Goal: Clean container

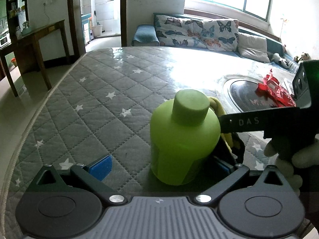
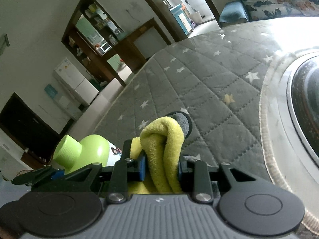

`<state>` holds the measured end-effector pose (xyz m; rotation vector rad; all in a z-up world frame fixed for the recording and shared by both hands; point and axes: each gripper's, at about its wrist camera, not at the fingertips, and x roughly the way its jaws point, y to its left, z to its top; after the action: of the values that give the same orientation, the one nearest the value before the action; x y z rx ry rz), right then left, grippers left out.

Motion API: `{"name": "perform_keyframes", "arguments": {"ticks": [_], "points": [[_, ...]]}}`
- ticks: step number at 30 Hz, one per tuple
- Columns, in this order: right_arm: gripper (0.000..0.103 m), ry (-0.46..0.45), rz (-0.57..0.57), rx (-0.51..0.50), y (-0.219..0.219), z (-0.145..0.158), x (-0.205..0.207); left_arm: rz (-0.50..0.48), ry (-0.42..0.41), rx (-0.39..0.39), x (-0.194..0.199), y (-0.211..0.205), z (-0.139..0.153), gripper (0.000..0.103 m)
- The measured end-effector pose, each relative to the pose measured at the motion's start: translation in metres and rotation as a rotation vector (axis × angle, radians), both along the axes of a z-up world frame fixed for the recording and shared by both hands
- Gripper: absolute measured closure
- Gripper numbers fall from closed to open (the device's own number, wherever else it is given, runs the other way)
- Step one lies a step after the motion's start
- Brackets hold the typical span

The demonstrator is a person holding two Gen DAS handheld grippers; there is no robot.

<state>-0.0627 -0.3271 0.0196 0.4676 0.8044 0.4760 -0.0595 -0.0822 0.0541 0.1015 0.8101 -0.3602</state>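
Note:
A lime-green bottle [image 1: 183, 137] with a wide green cap stands upright on the grey star-quilted table [image 1: 103, 99]. It is between the fingers of my left gripper [image 1: 163, 167]. The jaws are wide apart: the left blue pad [image 1: 101, 167] is well clear of the bottle, while the right pad is close beside it. My right gripper [image 2: 161, 167] is shut on a folded yellow cloth [image 2: 165, 139]. In the left wrist view the right gripper [image 1: 229, 137] comes in from the right, with the cloth [image 1: 217, 103] against the bottle's far shoulder. The bottle [image 2: 89, 151] shows a printed label.
A round black cooktop [image 1: 245, 95] is set into the table at the right, with red wrapping [image 1: 273, 89] lying on it. A sofa with butterfly cushions [image 1: 199, 31] stands beyond the table. A dark wooden side table [image 1: 35, 39] is at the left. A gloved hand [image 1: 289, 159] holds the right gripper.

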Motion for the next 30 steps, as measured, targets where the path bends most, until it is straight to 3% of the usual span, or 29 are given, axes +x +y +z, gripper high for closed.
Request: {"name": "perform_keyframes", "arguments": {"ticks": [16,30], "points": [[0.075,0.001,-0.011,0.01,-0.005,0.002,-0.022,0.005,-0.005,-0.005,-0.004,0.004,0.0,0.0],[0.075,-0.157,0.026,0.057,-0.005,0.06,-0.03,0.003,-0.002,-0.003,-0.003,0.003,-0.001,0.0]]}}
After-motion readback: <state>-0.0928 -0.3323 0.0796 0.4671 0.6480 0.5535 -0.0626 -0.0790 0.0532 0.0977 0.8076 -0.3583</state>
